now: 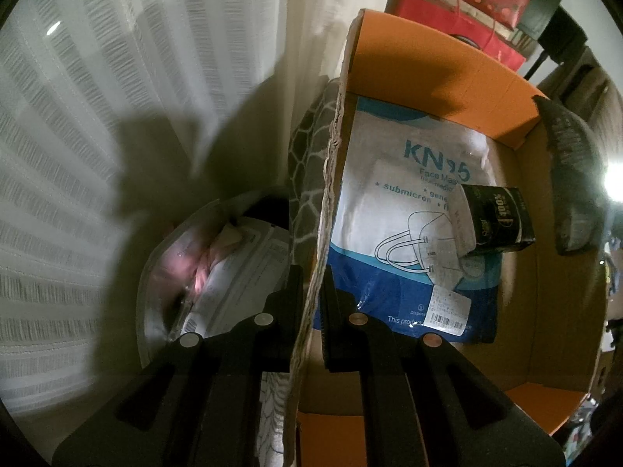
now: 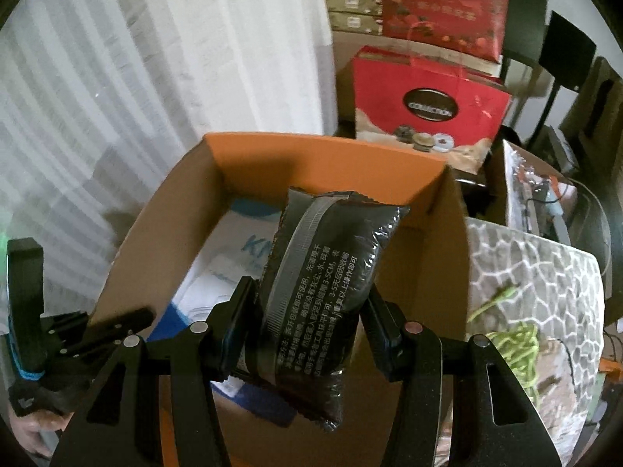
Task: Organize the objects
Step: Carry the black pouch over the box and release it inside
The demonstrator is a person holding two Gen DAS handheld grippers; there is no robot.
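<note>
White striped curtain [image 2: 117, 78] at left, red gift bags [image 2: 432, 105] stacked behind, bright glare [image 1: 615, 183] at right

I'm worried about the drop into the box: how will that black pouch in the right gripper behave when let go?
The black pouch bulges between the pads, so probably soft and pliable. Its glossy film looks slippery. It should flop flat, not roll.

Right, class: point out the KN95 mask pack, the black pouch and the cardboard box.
KN95 mask pack [image 1: 412, 210]: left wrist view, on its white printed front.
black pouch [image 2: 323, 284]: right wrist view, on its lettered face.
cardboard box [image 2: 323, 155]: right wrist view, on its orange far flap.
</note>
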